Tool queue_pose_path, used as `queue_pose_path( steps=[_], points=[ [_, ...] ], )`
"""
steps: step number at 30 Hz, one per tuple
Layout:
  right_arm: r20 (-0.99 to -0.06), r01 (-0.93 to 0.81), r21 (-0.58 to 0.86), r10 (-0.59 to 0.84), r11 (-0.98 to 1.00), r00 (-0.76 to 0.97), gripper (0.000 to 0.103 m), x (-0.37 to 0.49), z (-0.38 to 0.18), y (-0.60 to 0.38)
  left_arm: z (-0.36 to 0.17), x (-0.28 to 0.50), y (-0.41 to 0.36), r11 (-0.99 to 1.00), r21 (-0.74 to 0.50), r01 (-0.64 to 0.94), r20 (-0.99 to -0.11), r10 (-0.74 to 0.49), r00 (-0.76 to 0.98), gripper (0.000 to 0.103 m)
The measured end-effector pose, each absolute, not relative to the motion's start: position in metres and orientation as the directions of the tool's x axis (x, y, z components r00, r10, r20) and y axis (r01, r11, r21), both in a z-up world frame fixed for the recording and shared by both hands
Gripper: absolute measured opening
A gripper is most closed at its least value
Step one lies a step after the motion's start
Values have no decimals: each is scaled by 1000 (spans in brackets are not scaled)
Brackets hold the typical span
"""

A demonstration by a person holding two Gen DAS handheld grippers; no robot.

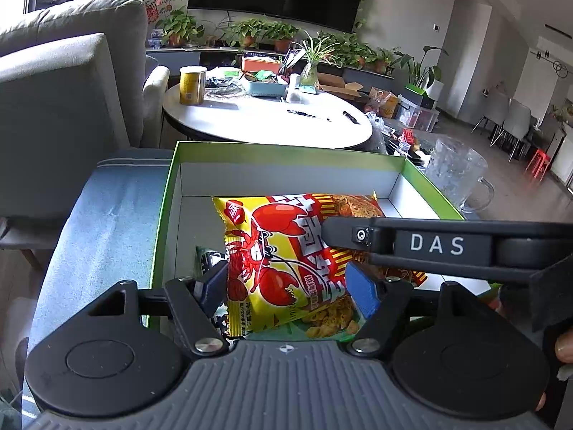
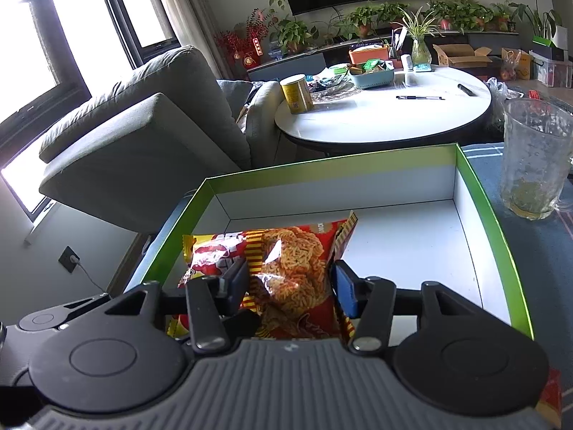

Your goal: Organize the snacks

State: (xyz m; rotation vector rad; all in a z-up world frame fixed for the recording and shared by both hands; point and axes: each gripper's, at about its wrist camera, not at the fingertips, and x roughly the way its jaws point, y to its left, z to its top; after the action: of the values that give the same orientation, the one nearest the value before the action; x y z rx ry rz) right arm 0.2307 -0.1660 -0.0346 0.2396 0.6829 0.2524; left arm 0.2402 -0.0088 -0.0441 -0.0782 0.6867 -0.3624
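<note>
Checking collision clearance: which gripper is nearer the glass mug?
Right. The right gripper straddles the snack bag's end nearer the glass mug, which stands beyond the box's right wall. The left gripper straddles the bag's other end, farther from it.

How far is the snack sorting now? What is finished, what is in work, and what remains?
Done: the crayfish snack packet is low inside the walls of the green-edged box. In hand: the right gripper grips the packet. The left gripper straddles it, but its grip is unclear. Left: letting the packet go. A red packet outside the box probably waits too.
</note>
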Motion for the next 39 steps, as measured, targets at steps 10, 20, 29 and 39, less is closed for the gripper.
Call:
queue_pose_path(
  steps=[10,20,29,39],
  points=[
    [-558,-111,369,316,923,767,80,228,-28,-173,-34,226,-7,959,-134,251,-572,-282,770,67],
    [-518,-105,339,279,935,809,80,209,-5,-173,-11,203,-5,958,-119,260,-533,-282,798,67],
    [-477,-110,336,270,935,836,80,180,17,-192,4,172,9,967,-148,209,-518,-255,817,67],
    [-464,-74,338,235,938,854,80,140,21,-219,7,131,17,966,-159,206,-519,-259,814,68]
  ],
)
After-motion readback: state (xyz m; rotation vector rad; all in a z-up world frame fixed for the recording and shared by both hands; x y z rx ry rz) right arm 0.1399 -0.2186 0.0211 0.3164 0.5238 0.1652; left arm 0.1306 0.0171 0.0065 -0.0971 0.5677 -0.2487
